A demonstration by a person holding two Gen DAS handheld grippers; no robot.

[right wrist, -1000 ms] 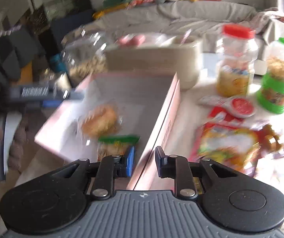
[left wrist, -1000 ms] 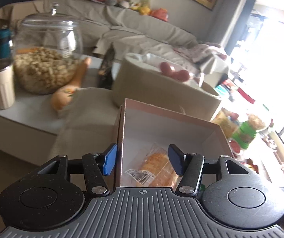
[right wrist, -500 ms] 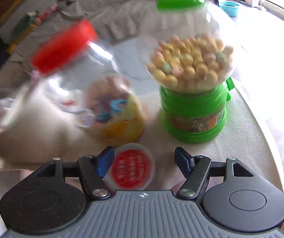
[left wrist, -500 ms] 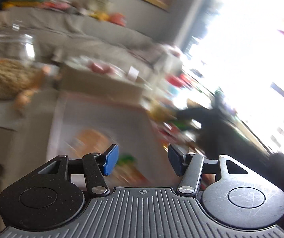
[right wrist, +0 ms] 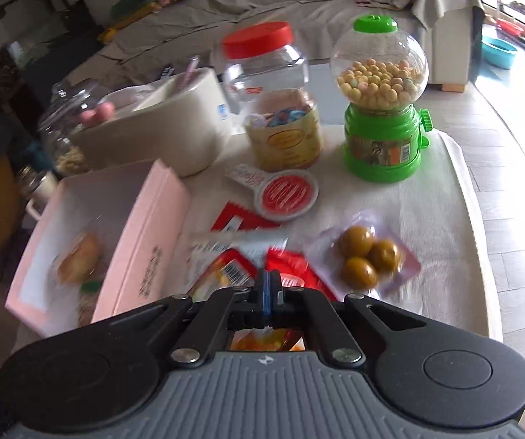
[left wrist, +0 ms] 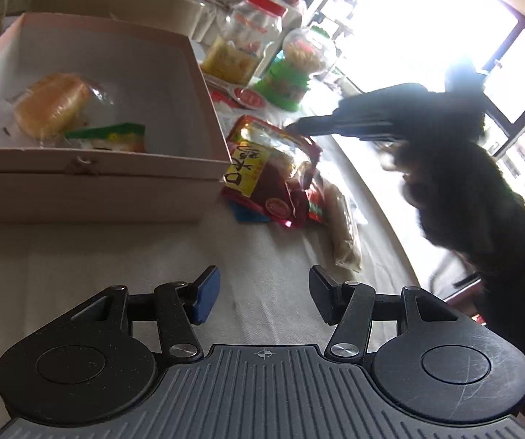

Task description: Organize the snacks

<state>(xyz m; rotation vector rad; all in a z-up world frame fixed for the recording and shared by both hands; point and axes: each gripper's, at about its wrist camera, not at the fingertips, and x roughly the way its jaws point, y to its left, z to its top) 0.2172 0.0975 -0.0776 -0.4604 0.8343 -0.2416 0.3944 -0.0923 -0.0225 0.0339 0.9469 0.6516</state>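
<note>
Left wrist view: left gripper is spread wide w/ nothing between its fingers, hovering over bare white tablecloth just in front of the pink box. Box is open-topped & holds a wrapped bun plus a green-edged snack packet lying beside it. Right of the box, touching its corner, lies a red snack bag w/ a yellow label; the right gripper reaches in from the right & its tip meets the bag's far top edge. A pale, narrow packet lies just right of the bag.

Right wrist view: right gripper has its fingers pressed together, pinching the edge of the red snack bag; bag sits directly under the tool, near the pink box. Clear pouch w/ three brown balls lies just right of the bag. Farther back: round red-printed lid, red-capped jar, green candy dispenser w/ a globe of pale candies, & a white tub behind the box. Box area is blurred here.
</note>
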